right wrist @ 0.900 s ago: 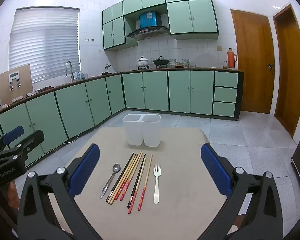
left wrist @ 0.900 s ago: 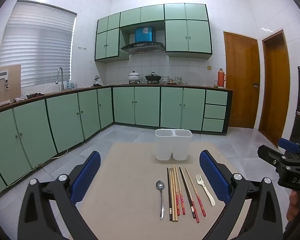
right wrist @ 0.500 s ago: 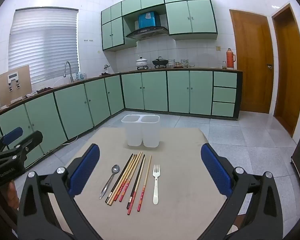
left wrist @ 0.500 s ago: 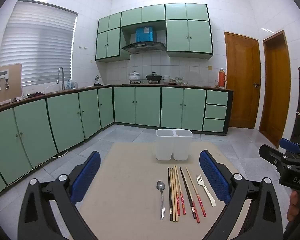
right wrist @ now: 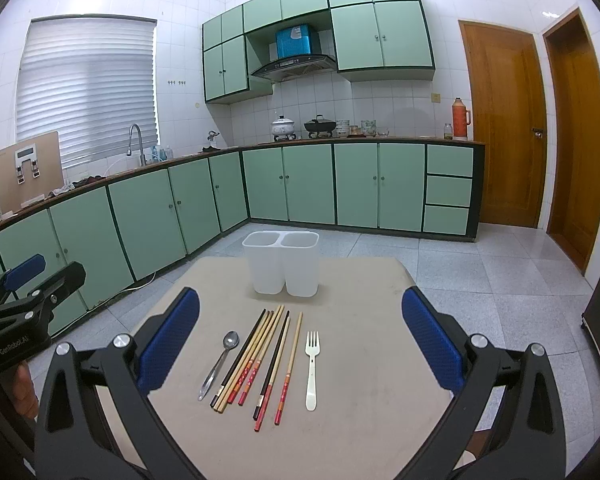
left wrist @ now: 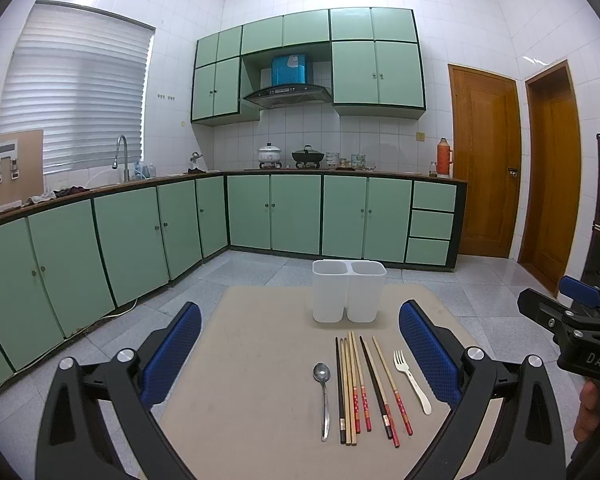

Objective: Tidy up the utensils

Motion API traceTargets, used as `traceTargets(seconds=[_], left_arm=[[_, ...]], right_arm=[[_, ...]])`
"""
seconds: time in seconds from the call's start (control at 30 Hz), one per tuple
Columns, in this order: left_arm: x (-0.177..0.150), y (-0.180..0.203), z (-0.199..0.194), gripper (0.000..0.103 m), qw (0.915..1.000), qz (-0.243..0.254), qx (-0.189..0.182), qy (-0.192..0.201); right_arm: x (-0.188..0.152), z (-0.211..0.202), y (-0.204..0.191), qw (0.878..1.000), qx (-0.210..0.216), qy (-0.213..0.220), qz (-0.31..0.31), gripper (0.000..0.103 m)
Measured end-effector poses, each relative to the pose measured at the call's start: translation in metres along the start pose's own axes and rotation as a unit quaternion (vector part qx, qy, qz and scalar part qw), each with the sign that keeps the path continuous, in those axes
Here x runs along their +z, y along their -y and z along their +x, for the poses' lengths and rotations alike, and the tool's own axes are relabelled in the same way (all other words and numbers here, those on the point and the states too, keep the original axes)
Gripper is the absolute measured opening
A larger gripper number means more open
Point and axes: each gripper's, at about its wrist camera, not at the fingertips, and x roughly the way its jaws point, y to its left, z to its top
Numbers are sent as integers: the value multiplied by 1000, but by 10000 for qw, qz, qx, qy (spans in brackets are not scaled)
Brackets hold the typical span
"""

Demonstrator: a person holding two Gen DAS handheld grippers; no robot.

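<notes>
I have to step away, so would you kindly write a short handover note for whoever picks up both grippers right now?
Left gripper: open, empty, held above the near side of the table.
Right gripper: open, empty, likewise above the table.
On the table, side by side, left to right: metal spoon, a bundle of chopsticks, white fork. None is touched.
White two-compartment holder stands upright at the far side of the table, beyond the utensils; nothing shows above its rim.
Done: nothing sorted.
Left: put the spoon, the chopsticks and the fork in the holder.
</notes>
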Motion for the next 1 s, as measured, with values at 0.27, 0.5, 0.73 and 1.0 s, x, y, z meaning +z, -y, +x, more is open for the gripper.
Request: traceTargets(seconds=[0.27, 0.5, 0.73, 1.0], left_arm=[[-2, -8, 1, 97, 10000, -11, 10, -15], [-1, -6, 0, 97, 10000, -16, 13, -11], [1, -5, -1, 97, 10000, -17, 7, -10], [-5, -10, 1, 97, 10000, -21, 11, -10]], right_arm=[[0, 0, -1, 10000, -7, 3, -5, 98], [3, 1, 2, 10000, -3, -1, -8, 98], [2, 1, 2, 10000, -5, -3, -13, 98], [2, 2, 2, 10000, -5, -6, -13, 98]])
